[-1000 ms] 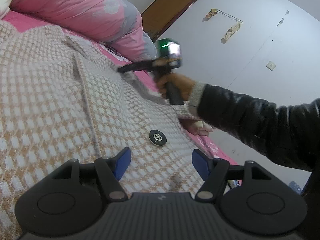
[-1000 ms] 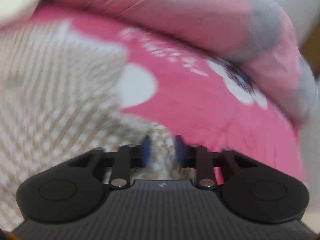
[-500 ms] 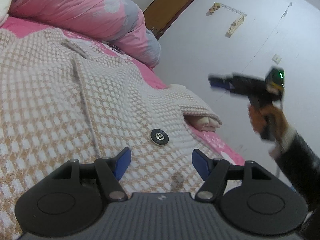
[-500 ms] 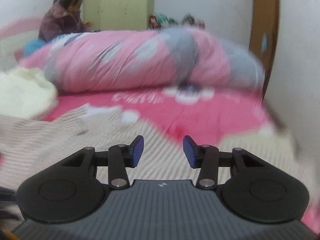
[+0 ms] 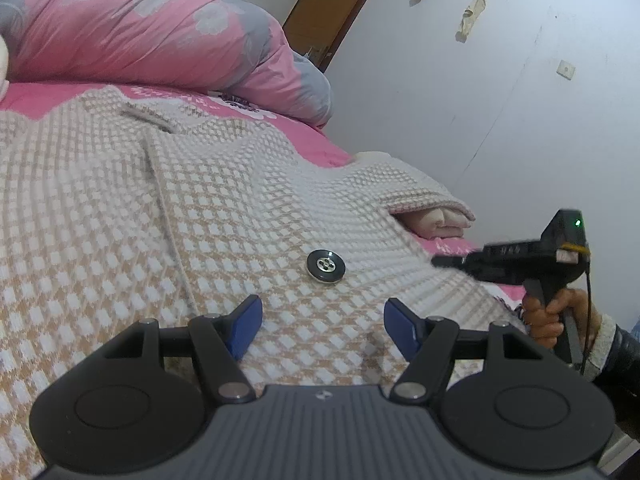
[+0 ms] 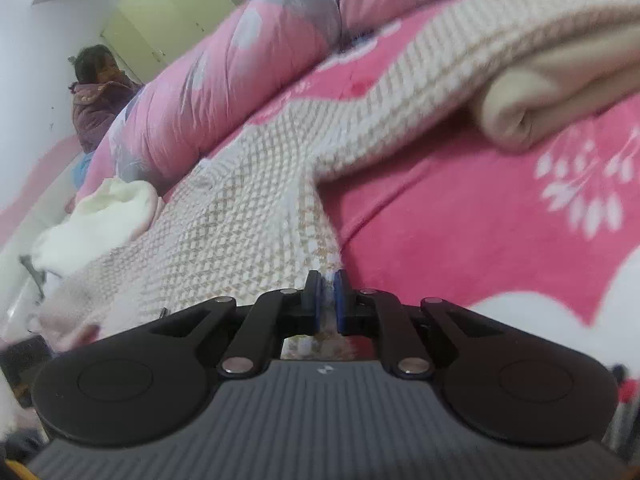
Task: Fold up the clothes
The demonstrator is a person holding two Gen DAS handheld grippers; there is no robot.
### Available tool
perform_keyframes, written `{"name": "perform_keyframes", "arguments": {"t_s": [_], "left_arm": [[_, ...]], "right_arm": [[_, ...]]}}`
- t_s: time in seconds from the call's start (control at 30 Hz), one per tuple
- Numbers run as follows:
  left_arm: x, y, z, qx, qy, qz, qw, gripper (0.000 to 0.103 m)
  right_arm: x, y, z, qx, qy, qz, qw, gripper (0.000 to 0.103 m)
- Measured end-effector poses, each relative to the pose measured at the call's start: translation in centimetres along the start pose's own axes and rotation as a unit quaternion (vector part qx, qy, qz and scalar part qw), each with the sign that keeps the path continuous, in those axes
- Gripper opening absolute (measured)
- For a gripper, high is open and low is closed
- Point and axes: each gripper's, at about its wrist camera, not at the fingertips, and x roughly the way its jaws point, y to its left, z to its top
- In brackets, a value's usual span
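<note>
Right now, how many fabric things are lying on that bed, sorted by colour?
Beige-and-white checked: 1, the knit cardigan
Pink with grey flowers: 1, the rolled quilt
Cream-white: 1, the fluffy garment
Bright pink: 1, the bedsheet beneath them all
Total: 4

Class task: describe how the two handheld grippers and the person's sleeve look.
Both the left gripper and right gripper have black linkage arms, round discs, a ribbed grey body and blue-padded jaws. The right one has a green light and yellow cable. The sleeve is shiny black with a pale knit cuff.
</note>
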Motion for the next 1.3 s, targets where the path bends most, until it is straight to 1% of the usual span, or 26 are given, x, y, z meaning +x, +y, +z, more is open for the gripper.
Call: {"name": "perform_keyframes", "arguments": {"t_s": [0.03, 0.1, 0.17, 0.27, 0.37, 0.4, 0.47, 0.5, 0.53, 0.57, 0.6, 0.63, 0.67, 0.77, 0.8, 0.83, 0.9, 0.97, 1.0, 1.03, 1.07, 1.1, 1.13, 1.17, 1.2, 1.3], "left_arm": [[0.0, 0.0, 0.0, 0.000, 0.001, 0.000, 1.0000, 0.069], [0.0, 0.0, 0.1, 0.000, 0.001, 0.000, 1.0000, 0.069], [-0.1, 0.1, 0.2, 0.000, 0.001, 0.000, 1.0000, 0.069], [0.0, 0.3, 0.2, -0.004, -0.001, -0.004, 1.0000, 0.069], [-0.1, 0.7, 0.1, -0.012, -0.004, -0.012, 0.9999, 0.069], [-0.1, 0.8, 0.1, -0.015, -0.005, -0.014, 0.9998, 0.069], [-0.1, 1.0, 0.0, -0.020, -0.006, -0.019, 0.9996, 0.069], [-0.2, 1.1, 0.0, -0.022, -0.006, -0.021, 0.9995, 0.069], [-0.1, 1.2, 0.0, -0.024, -0.006, -0.023, 0.9994, 0.069], [-0.1, 1.2, 0.0, -0.026, -0.006, -0.024, 0.9993, 0.069], [-0.2, 1.2, 0.0, -0.026, -0.007, -0.025, 0.9993, 0.069], [-0.2, 1.2, 0.0, -0.027, -0.007, -0.026, 0.9993, 0.069], [-0.2, 1.4, 0.0, -0.030, -0.008, -0.029, 0.9991, 0.069], [-0.2, 1.7, 0.0, -0.040, -0.011, -0.037, 0.9985, 0.069], [-0.2, 1.8, -0.1, -0.043, -0.012, -0.039, 0.9982, 0.069], [-0.1, 1.9, -0.1, -0.044, -0.012, -0.040, 0.9981, 0.069], [-0.2, 1.9, 0.0, -0.044, -0.012, -0.039, 0.9982, 0.069], [-0.1, 2.0, 0.0, -0.042, -0.012, -0.038, 0.9983, 0.069], [-0.1, 2.0, 0.0, -0.040, -0.011, -0.037, 0.9984, 0.069], [-0.1, 1.9, 0.0, -0.039, -0.011, -0.036, 0.9985, 0.069], [-0.1, 1.9, 0.0, -0.037, -0.010, -0.035, 0.9987, 0.069], [-0.1, 1.8, 0.0, -0.035, -0.010, -0.034, 0.9988, 0.069], [-0.1, 1.8, 0.0, -0.034, -0.009, -0.033, 0.9989, 0.069], [-0.1, 1.7, 0.0, -0.033, -0.009, -0.033, 0.9989, 0.069], [0.0, 1.7, 0.0, -0.033, -0.009, -0.033, 0.9989, 0.069], [0.0, 1.5, -0.1, -0.031, -0.009, -0.031, 0.9990, 0.069]], "right_arm": [[0.1, -0.3, -0.5, 0.003, 0.002, -0.009, 1.000, 0.005], [0.4, -1.0, -1.2, 0.017, -0.003, -0.008, 1.000, 0.005], [-0.1, -0.8, -0.7, 0.023, -0.013, -0.010, 1.000, 0.006], [-1.2, 0.7, 1.1, -0.009, -0.045, -0.029, 0.999, 0.009], [-0.9, 3.0, 3.2, -0.057, -0.058, -0.027, 0.996, 0.009], [-0.2, 3.6, 3.8, -0.073, -0.055, -0.020, 0.996, 0.009], [2.3, 4.5, 4.2, -0.104, -0.021, -0.001, 0.994, 0.008], [4.1, 4.8, 4.0, -0.127, 0.008, -0.017, 0.992, 0.007], [5.6, 4.6, 3.7, -0.147, 0.024, -0.039, 0.988, 0.006], [6.5, 4.3, 3.4, -0.160, 0.027, -0.051, 0.985, 0.004], [6.0, 4.2, 3.4, -0.160, 0.022, -0.060, 0.985, 0.006], [4.3, 4.2, 3.7, -0.150, 0.010, -0.065, 0.987, 0.008], [2.6, 4.2, 3.9, -0.140, -0.002, -0.069, 0.988, 0.012], [-2.6, 4.4, 4.7, -0.108, -0.039, -0.084, 0.990, 0.012], [-4.7, 5.0, 4.4, -0.115, -0.049, -0.082, 0.989, 0.012], [-6.7, 6.0, 3.4, -0.136, -0.055, -0.073, 0.986, 0.012], [-8.7, 8.3, 0.7, -0.185, -0.053, -0.049, 0.980, 0.012], [-8.7, 9.3, -2.6, -0.222, -0.037, -0.034, 0.974, 0.009], [-7.8, 9.1, -4.4, -0.240, -0.015, -0.050, 0.969, 0.010], [-6.5, 8.5, -6.1, -0.261, 0.016, -0.090, 0.961, 0.009], [-5.6, 7.8, -7.5, -0.276, 0.022, -0.112, 0.954, 0.007], [-5.6, 7.6, -8.0, -0.267, 0.010, -0.114, 0.957, 0.007], [-6.3, 7.6, -7.7, -0.241, 0.001, -0.114, 0.964, 0.007], [-6.9, 7.8, -7.2, -0.224, -0.009, -0.118, 0.967, 0.008], [-7.3, 8.3, -6.8, -0.218, -0.024, -0.119, 0.968, 0.008], [-8.0, 9.6, -5.4, -0.210, -0.075, -0.103, 0.969, 0.008]]}}
